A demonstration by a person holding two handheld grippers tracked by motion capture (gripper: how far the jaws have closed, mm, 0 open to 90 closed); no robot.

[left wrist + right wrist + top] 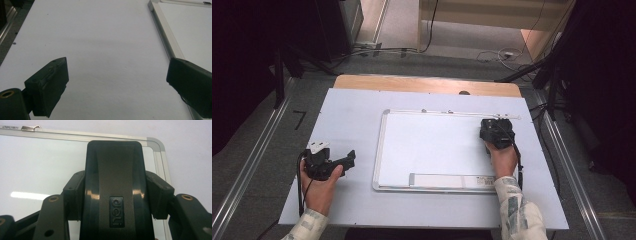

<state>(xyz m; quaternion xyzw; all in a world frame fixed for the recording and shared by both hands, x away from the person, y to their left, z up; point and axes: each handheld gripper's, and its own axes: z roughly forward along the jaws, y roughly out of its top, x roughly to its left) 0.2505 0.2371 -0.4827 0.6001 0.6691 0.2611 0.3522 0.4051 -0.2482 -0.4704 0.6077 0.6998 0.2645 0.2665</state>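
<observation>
Near the whiteboard's (432, 150) far right corner, the right tool (496, 131) is clenched on a black eraser (115, 192), its jaws pressing both sides of the eraser's body while it sits on the board just inside the silver frame. Over at the left of the white surface (347, 115), the left tool (343, 161) rests released, jaws wide apart with nothing between them, just beside the board's left edge. I'd judge a wipe is about to start from that corner; to do it well, keep the eraser flat on the board, press evenly, and sweep in straight overlapping passes. The board looks clean already from where I stand.
</observation>
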